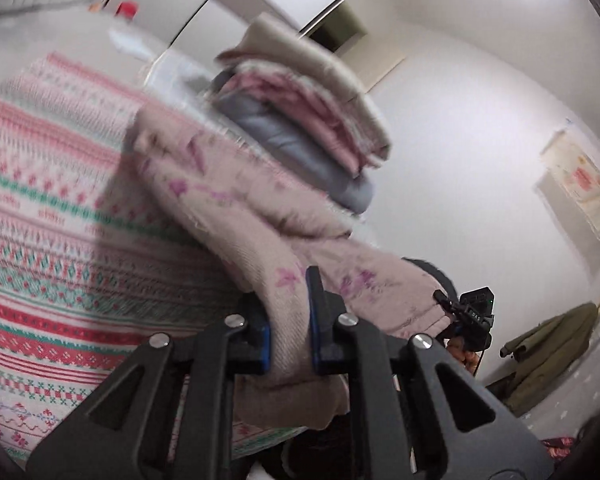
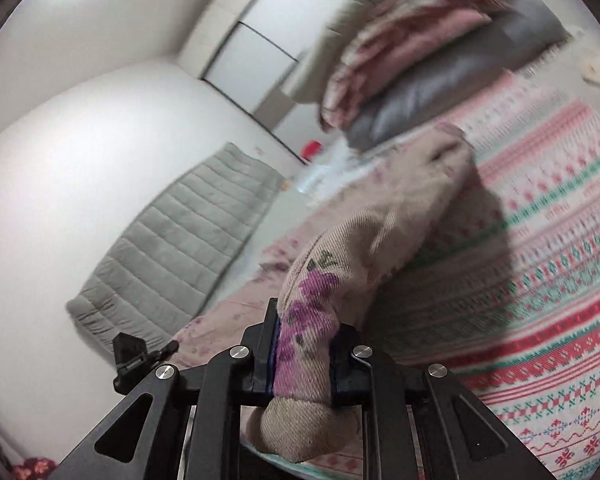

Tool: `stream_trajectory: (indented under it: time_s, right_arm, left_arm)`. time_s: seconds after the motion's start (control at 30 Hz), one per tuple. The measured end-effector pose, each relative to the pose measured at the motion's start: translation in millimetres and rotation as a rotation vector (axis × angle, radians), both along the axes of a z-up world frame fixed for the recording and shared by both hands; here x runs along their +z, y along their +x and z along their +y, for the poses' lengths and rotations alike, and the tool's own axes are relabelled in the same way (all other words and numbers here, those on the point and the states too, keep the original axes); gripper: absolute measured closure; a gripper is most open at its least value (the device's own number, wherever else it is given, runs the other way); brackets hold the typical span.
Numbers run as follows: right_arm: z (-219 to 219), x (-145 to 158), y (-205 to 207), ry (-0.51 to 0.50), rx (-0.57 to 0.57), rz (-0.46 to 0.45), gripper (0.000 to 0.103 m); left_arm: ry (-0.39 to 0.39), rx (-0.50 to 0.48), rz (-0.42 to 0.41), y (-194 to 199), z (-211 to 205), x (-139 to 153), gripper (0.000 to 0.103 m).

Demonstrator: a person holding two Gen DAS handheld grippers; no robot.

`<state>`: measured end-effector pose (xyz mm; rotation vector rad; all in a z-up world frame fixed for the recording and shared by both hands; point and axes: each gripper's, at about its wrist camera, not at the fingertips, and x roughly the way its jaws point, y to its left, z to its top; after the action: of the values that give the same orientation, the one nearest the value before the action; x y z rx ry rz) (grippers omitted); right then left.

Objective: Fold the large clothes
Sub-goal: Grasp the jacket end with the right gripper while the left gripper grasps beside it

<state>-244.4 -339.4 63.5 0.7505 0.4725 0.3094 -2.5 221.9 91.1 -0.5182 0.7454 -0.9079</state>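
Observation:
A large beige garment with purple flower print (image 1: 236,208) lies across a bed with a red, green and white patterned cover (image 1: 48,240). My left gripper (image 1: 288,320) is shut on one bunched edge of it. My right gripper (image 2: 304,344) is shut on another bunched edge of the same garment (image 2: 380,232), held above the cover (image 2: 540,264). The right gripper's body (image 1: 472,316) shows in the left wrist view, the left gripper's body (image 2: 132,356) in the right wrist view. The cloth hangs between the two.
A stack of folded clothes, beige, pink and grey (image 1: 312,128), sits on the bed behind the garment; it also shows in the right wrist view (image 2: 428,52). A grey quilted mat (image 2: 180,236) leans on the wall. An olive coat (image 1: 548,356) lies on the floor.

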Motion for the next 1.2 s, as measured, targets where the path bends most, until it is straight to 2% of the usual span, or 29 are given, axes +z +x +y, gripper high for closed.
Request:
stream_trajectory:
  time_s: [0.13,0.23,0.3,0.4,0.5,0.63,0.73,0.87,0.93,1.0,1.07,1.2]
  right_arm:
    - [15.8,45.4,-25.5,-0.050,0.013,-0.086,0.086]
    - [21.2,89.3,-46.5,-0.112,0.002,-0.152,0.086]
    - [18.9,103.4,-48.0,-0.116,-0.012,-0.152,0.085]
    - [8.6,107.6,-26.6,-0.153,-0.090,-0.093,0.085]
    - [-11.4,83.2,22.2,-0.123,-0.152,0.005,0.085]
    - [-37.9,54.0,92.6,-0.168,-0.255,0.107,0.085]
    - [-65.1,35.1,138.6,-0.196,-0.323,0.164,0.085]
    - [-91.1,-6.4,198.4,-0.226,-0.363,0.276,0.083]
    - [-96.4,-33.9,226.7,-0.242,-0.349,0.340,0.082]
    - [-96.5,-63.5,251.8,-0.293,-0.350,0.412,0.081]
    - [-94.1,-78.5,261.0,-0.331,-0.350,0.425,0.079]
    - [-94.4,-83.7,258.8,-0.331,-0.335,0.408,0.077]
  left_arm:
    - [-0.072,-0.033,-0.092,-23.5,22.9,41.6,0.088]
    - [-0.089,-0.025,-0.151,-30.9,34.2,65.8,0.087]
    - [-0.073,0.002,-0.148,-19.4,32.2,69.2,0.087]
    - [-0.014,0.066,-0.098,14.8,21.2,57.5,0.086]
    - [0.037,0.106,-0.073,60.6,1.9,44.5,0.086]
    - [0.122,0.188,-0.086,120.2,-25.1,36.6,0.086]
    - [0.184,0.254,-0.071,169.4,-42.8,20.3,0.084]
    - [0.276,0.268,0.006,226.5,-71.0,-30.4,0.079]
    - [0.378,0.268,0.066,248.2,-88.5,-67.6,0.078]
    - [0.444,0.279,0.080,258.4,-97.1,-94.4,0.076]
    - [0.442,0.290,0.081,259.1,-96.2,-108.3,0.074]
    - [0.387,0.284,0.095,252.3,-87.8,-100.8,0.072]
